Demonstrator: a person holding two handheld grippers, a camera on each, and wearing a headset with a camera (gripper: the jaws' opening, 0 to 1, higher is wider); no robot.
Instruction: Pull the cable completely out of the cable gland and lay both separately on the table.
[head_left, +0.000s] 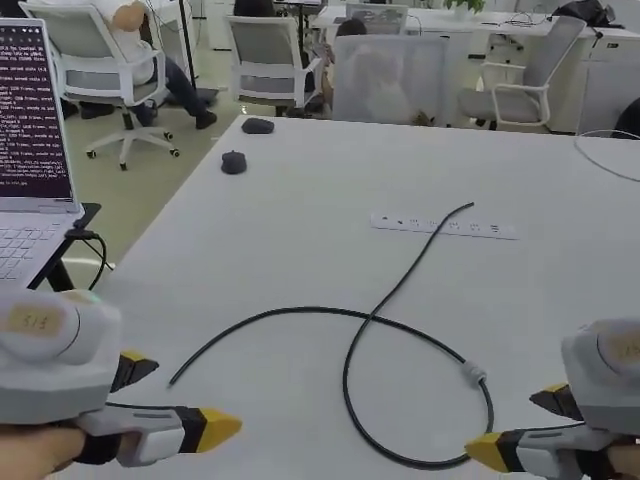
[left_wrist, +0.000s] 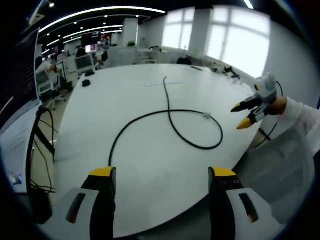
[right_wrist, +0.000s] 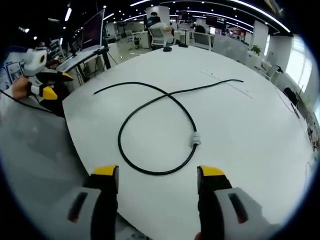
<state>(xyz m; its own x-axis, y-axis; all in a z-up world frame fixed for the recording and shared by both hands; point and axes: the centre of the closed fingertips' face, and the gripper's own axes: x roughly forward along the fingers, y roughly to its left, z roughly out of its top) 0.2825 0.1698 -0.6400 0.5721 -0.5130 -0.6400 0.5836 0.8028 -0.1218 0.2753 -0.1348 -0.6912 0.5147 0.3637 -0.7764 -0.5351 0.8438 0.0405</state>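
1. Head view: my left gripper (head_left: 185, 395) sits at the bottom left with its yellow-tipped jaws spread and nothing between them. My right gripper (head_left: 512, 425) is at the bottom right, also spread and empty. The black cable (head_left: 370, 318) lies on the white table (head_left: 300, 220) between them, crossing over itself to make one loop. The grey cable gland (head_left: 473, 375) is on the cable at the right side of that loop, near my right gripper but not touching it. One end of the cable reaches a white power strip (head_left: 445, 226) farther back.

2. Left gripper view: my left gripper (left_wrist: 162, 172) has its jaws wide apart over the table's (left_wrist: 100, 100) near edge, well short of the cable (left_wrist: 150, 114). The cable gland (left_wrist: 206, 115) sits on the loop's far side. My right gripper (left_wrist: 240, 116) is just beyond it, parted.

3. Right gripper view: my right gripper (right_wrist: 158, 172) is spread and holds nothing. The cable gland (right_wrist: 194, 142) lies just ahead, between the jaw lines, with the cable (right_wrist: 167, 95) threaded through it. My left gripper (right_wrist: 57, 84) is at the table's (right_wrist: 250, 130) far edge, jaws apart.
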